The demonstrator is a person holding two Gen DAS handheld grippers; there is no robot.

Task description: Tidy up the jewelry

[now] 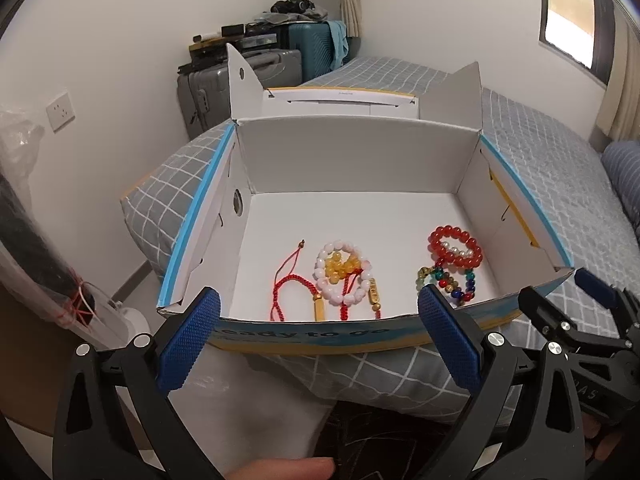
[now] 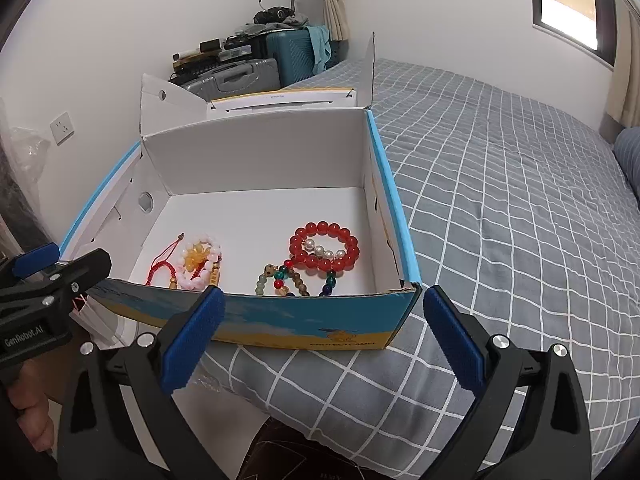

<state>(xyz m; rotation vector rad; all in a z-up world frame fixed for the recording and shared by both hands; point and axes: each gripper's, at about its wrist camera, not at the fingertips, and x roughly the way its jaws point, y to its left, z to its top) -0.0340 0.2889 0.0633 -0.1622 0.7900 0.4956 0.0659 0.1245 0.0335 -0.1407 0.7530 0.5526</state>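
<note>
- While I hold both grippers just short of the cardboard box, the left gripper and right gripper have their jaws wide apart, gripping nothing.
- Red bead bracelet, pink bead bracelet and red cord bracelet lie on the box floor, near its front wall.
- Box rests on a grey checked bed.

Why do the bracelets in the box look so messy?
They are piled up. The red bead bracelet lies on the colourful bead bracelet, and the pink bead bracelet is tangled with red cords inside the box.
</note>
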